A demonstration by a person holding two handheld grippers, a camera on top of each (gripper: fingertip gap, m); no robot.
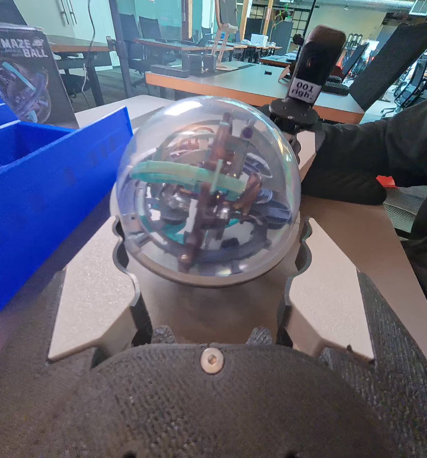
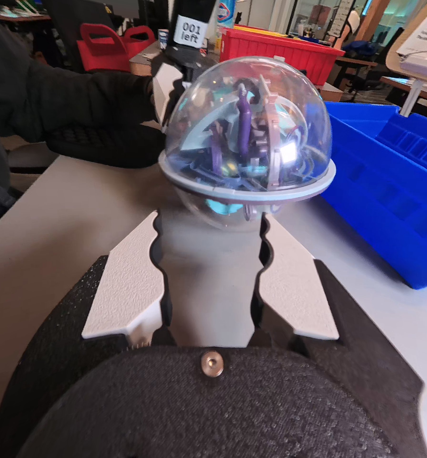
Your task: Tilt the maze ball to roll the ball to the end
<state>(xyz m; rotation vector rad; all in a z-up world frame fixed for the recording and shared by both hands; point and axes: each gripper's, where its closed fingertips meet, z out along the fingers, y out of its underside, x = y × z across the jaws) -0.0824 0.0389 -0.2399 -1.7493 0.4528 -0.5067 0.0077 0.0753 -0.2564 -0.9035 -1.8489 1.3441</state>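
1. The maze ball (image 1: 207, 190), a clear globe with teal, brown and purple tracks inside and a pale ring round its middle, sits on the grey worktop (image 2: 71, 210) between the two claws
2. The left claw (image 1: 211, 220) stands wide apart, its white fingers (image 1: 93, 272) flanking the lower half of the globe; whether the dark pads touch it I cannot tell
3. The right claw (image 2: 208, 218) is apart too, its fingertips (image 2: 143, 238) just short of the globe's underside, nothing clamped
4. A blue bin (image 1: 41, 188) stands just left of the ball in the left wrist view, with the toy's dark box (image 1: 21, 74) farther behind it
5. A black-gloved hand (image 1: 343, 163) holds the right claw on the far side of the ball
6. A red crate (image 2: 277, 52) sits farther off in the right wrist view
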